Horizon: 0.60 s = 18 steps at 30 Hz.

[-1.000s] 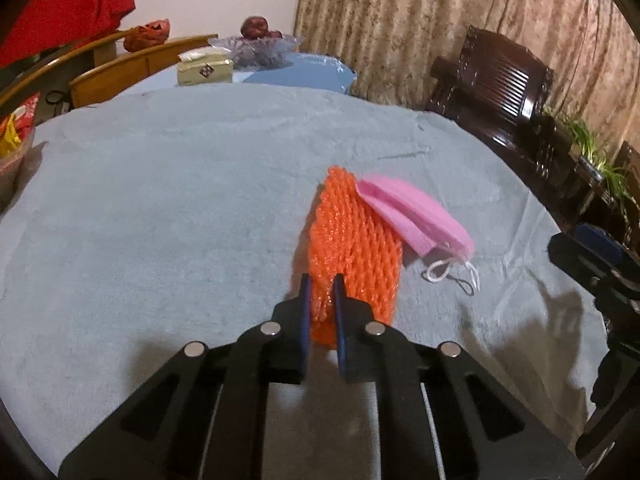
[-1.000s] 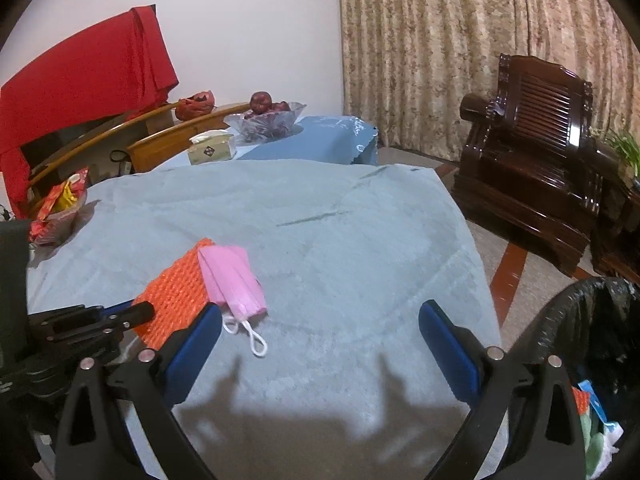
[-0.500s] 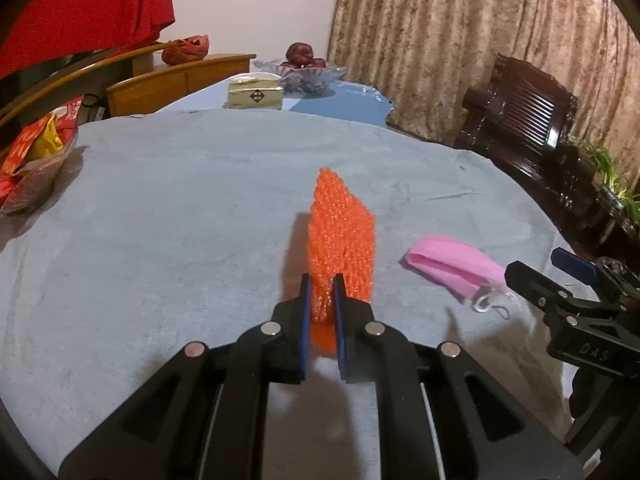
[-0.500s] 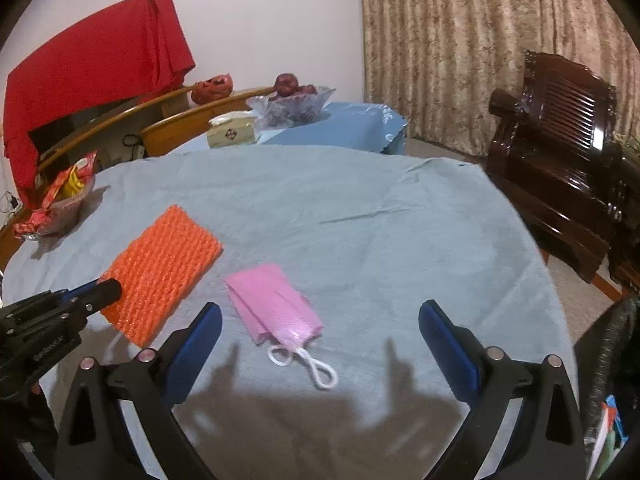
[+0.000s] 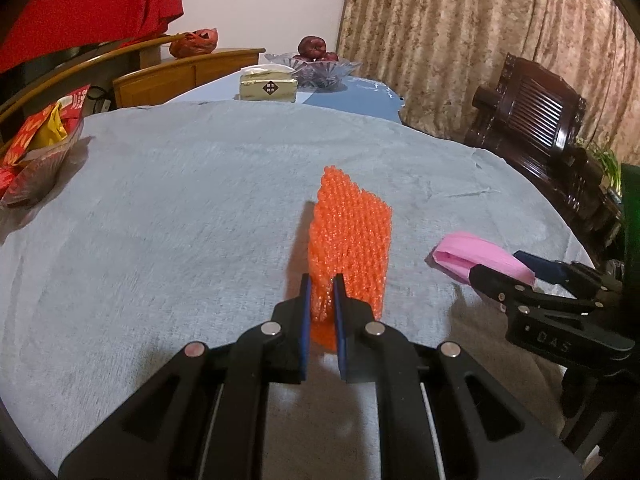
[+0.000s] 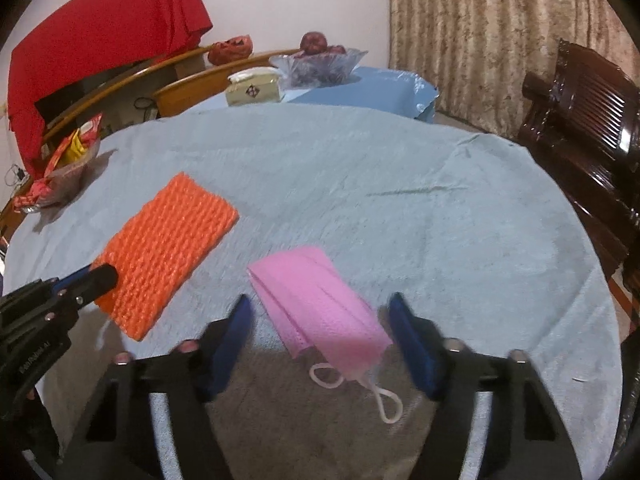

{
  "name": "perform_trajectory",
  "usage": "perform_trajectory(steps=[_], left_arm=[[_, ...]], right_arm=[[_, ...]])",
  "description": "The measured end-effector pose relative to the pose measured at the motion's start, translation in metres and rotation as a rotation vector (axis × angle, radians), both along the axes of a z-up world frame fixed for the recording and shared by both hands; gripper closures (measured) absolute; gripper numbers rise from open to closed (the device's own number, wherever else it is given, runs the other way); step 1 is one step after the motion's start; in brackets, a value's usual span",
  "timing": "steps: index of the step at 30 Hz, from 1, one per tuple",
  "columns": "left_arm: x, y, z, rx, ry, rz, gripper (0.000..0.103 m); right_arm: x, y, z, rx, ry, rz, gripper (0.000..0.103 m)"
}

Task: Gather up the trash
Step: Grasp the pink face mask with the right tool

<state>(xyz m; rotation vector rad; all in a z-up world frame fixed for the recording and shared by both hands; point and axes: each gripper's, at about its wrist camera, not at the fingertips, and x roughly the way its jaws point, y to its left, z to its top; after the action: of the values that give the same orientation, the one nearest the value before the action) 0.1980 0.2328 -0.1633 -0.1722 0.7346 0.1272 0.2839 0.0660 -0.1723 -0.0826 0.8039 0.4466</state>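
Note:
My left gripper (image 5: 322, 300) is shut on the near end of an orange foam net (image 5: 350, 240) and holds it lifted off the round table. From the right wrist view the net (image 6: 168, 248) hangs at the left with the left gripper (image 6: 98, 280) pinching its edge. A pink face mask (image 6: 320, 308) lies on the light blue cloth, its white ear loop toward me. My right gripper (image 6: 320, 332) is open, its blue pads on either side of the mask's near end. In the left wrist view the mask (image 5: 476, 254) sits partly behind the right gripper (image 5: 508, 272).
A snack bag (image 6: 60, 164) lies at the table's left edge. A tissue box (image 6: 254, 88) and a glass fruit bowl (image 6: 320, 64) stand on a blue table behind. A dark wooden armchair (image 6: 588, 120) stands to the right.
My left gripper has lifted the orange net away from the mask. My right gripper has moved in over the mask and narrowed its opening around it.

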Motion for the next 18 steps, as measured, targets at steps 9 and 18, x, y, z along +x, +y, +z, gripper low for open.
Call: perform_trajectory(steps=[9, 18], left_arm=[[-0.001, -0.003, 0.003, 0.0, -0.002, -0.003, 0.094], [-0.007, -0.022, 0.02, 0.002, -0.036, -0.026, 0.094]], right_arm=[[-0.007, -0.002, 0.001, 0.029, 0.013, 0.055, 0.088], [-0.023, -0.03, 0.027, 0.096, -0.021, 0.023, 0.088]])
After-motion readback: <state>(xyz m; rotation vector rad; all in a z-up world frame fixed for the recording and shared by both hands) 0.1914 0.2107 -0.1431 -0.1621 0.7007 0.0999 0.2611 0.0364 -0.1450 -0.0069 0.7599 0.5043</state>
